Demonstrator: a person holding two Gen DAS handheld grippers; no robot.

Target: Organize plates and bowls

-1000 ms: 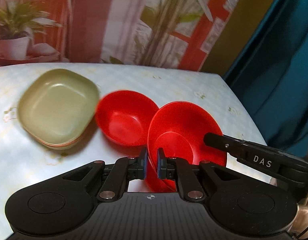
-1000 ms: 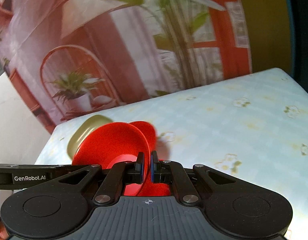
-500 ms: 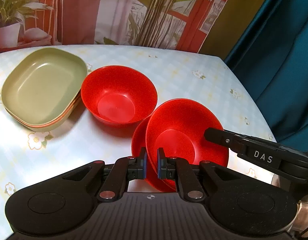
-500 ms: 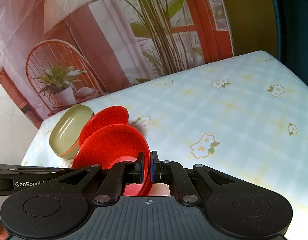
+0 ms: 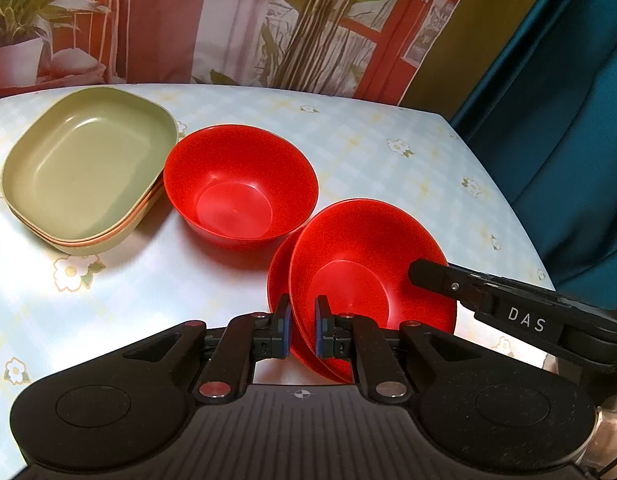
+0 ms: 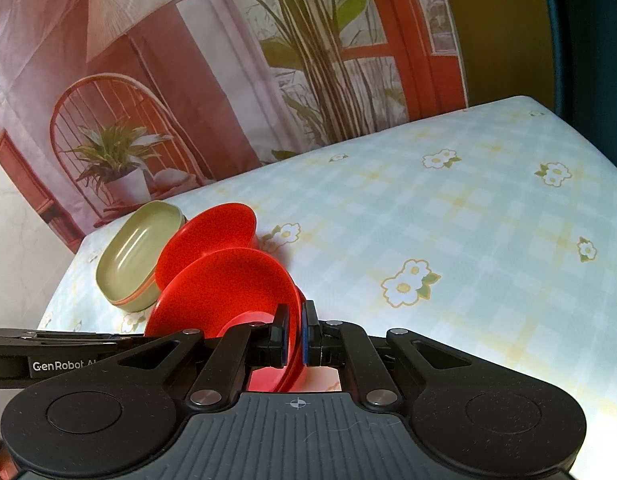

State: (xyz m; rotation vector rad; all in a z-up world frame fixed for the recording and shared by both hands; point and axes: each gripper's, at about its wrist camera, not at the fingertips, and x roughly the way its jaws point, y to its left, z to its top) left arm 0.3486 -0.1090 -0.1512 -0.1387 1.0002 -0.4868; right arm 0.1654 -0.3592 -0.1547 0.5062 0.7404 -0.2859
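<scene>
Two red bowls [image 5: 372, 272] sit nested and tilted just beside the upright red bowl [image 5: 240, 184] on the bench [image 5: 388, 148]. Left gripper [image 5: 301, 330] and right gripper [image 6: 293, 338] both pinch their rim, fingers nearly closed. Green plates [image 5: 88, 168] stack beyond the upright bowl.

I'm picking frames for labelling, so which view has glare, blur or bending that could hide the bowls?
Left wrist view: sharp; a pale sheen on the tablecloth below the red bowl; the table's far edge bows from the fisheye. Right wrist view: also sharp; the bright tablecloth washes out at lower right; the green plates look squeezed near the left rim.
</scene>
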